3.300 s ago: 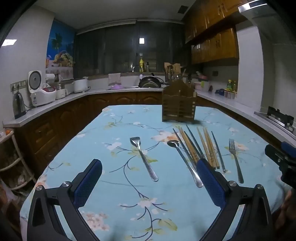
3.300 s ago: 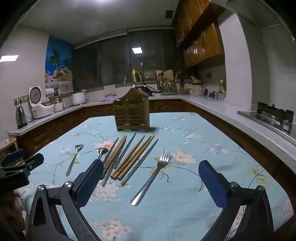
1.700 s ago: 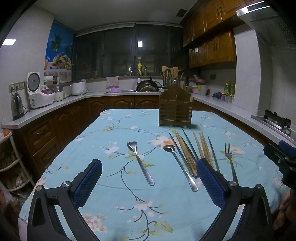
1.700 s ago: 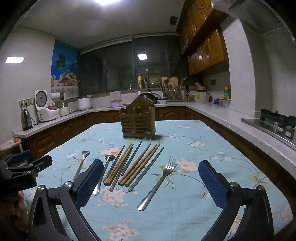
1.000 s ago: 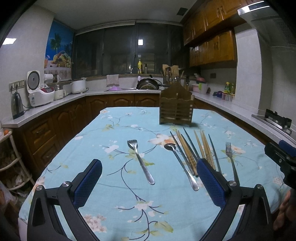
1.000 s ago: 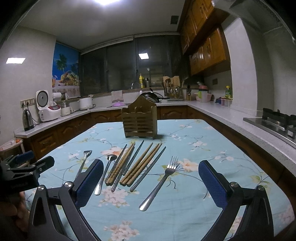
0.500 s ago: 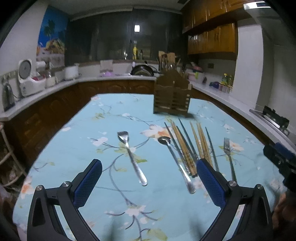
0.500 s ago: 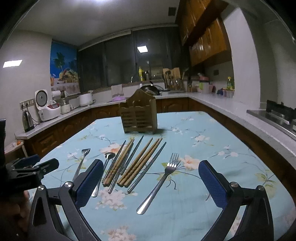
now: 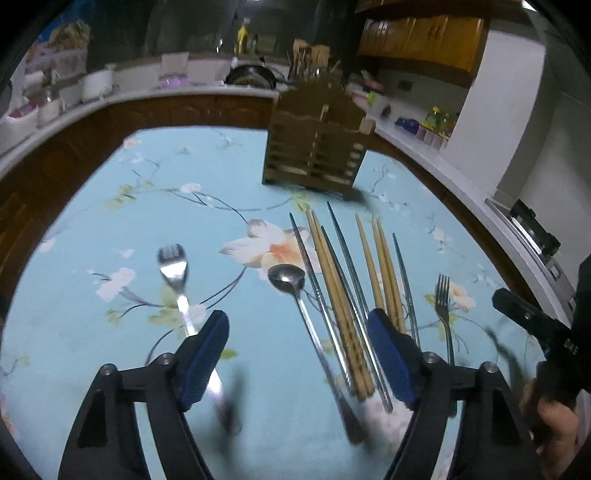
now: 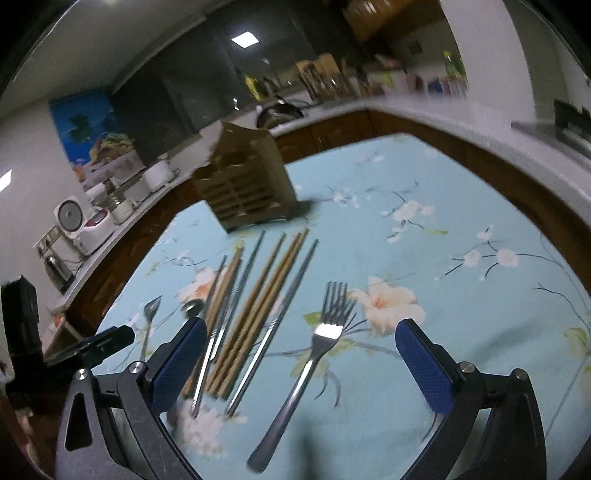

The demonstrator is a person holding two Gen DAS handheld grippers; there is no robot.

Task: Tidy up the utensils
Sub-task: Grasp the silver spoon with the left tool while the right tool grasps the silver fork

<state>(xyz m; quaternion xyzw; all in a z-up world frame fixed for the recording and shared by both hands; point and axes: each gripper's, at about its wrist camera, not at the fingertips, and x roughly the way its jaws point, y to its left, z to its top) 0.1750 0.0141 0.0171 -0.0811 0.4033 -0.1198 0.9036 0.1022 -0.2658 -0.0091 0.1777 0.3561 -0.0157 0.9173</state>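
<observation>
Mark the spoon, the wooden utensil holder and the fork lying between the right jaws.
spoon point(image 9: 286, 277), left wrist view, on its bowl.
wooden utensil holder point(image 9: 314, 155), left wrist view, on its slatted front.
fork point(image 10: 327, 330), right wrist view, at the base of its tines.

Bare cloth point(image 10: 461, 295) right of fork point(image 10: 317, 347); chopsticks point(image 10: 258, 306) crowding its left; holder point(image 10: 247, 184) beyond

Dim kitchen, wooden cabinets point(image 9: 421, 33), floral blue tablecloth point(image 10: 443, 236).
</observation>
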